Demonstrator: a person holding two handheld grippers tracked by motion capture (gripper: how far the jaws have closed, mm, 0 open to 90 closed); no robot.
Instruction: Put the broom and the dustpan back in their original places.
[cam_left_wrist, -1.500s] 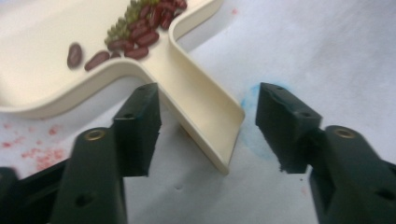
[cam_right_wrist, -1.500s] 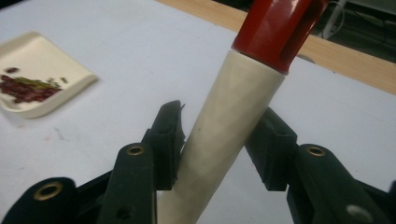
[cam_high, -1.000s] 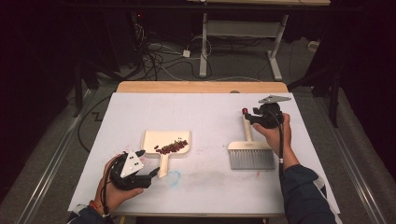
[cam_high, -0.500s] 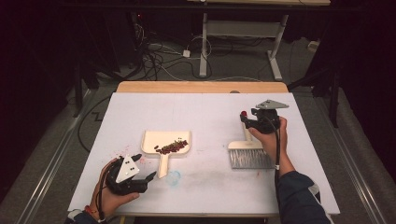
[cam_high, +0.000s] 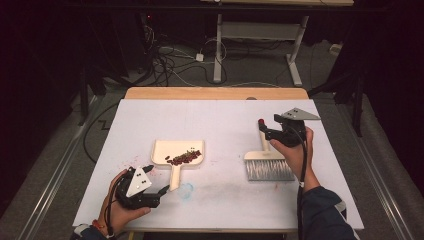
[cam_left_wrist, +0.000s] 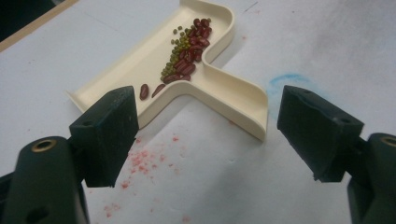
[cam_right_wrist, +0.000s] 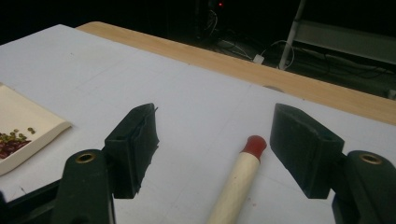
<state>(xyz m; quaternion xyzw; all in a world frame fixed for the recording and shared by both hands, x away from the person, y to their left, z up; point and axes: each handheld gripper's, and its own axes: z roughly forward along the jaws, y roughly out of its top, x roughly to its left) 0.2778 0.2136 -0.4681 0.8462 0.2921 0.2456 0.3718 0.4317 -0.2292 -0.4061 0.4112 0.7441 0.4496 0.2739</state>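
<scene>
One cream plastic dustpan (cam_high: 178, 152) lies left of centre on the white table (cam_high: 220, 120), holding one small heap of red and green beans (cam_high: 183, 157). One wooden-handled hand brush with pale bristles (cam_high: 268, 165) lies flat to the right — well apart. Two grippers: the left gripper (cam_high: 156, 188) spread wide just short of the dustpan's handle; the right gripper (cam_right_wrist: 212, 149) — jaws just been opening — straddles the brush's red-tipped handle without pressing it.

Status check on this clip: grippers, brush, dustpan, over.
Right hand-held gripper just opening, brush handle loose between jaws. Left hand-held gripper open near the dustpan, beans inside. Nothing in the way.
</scene>
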